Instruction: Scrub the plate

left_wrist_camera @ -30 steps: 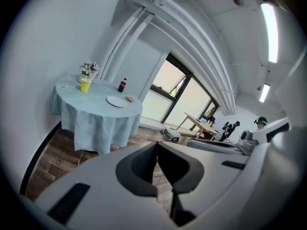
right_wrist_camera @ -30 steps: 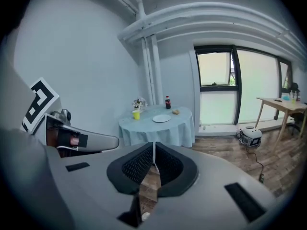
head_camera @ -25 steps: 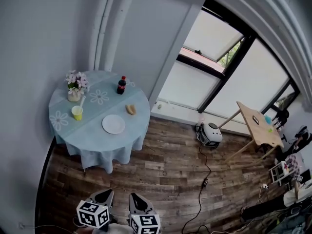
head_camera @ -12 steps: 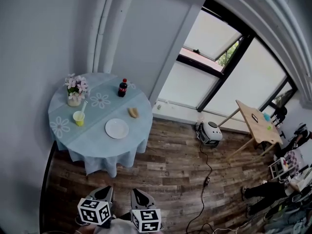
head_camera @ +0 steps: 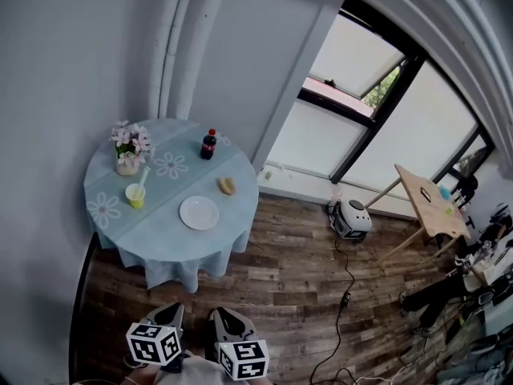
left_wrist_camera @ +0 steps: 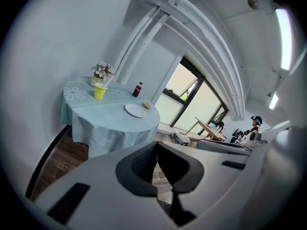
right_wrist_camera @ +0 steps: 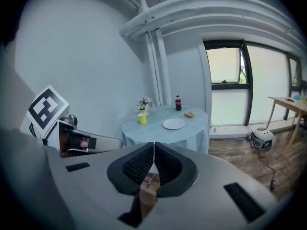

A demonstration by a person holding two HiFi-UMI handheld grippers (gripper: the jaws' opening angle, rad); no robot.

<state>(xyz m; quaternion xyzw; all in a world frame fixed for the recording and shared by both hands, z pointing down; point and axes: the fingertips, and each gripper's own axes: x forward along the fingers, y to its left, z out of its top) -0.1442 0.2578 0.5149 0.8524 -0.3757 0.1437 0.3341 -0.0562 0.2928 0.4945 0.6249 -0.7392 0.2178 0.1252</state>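
Closest, at the bottom of the head view, the grey left gripper and grey right gripper, each carrying a black-and-white marker cube, sit side by side above the dark wood-plank floor, both with jaws pressed together on nothing. Well ahead stands a round worktop draped in pale blue daisy-print cloth. The round white plate lies near its front edge, with a yellow cup with a straw to the left, a small tan lump just behind, and a vase of pink flowers and a dark red-capped cola bottle farthest back by the white wall.
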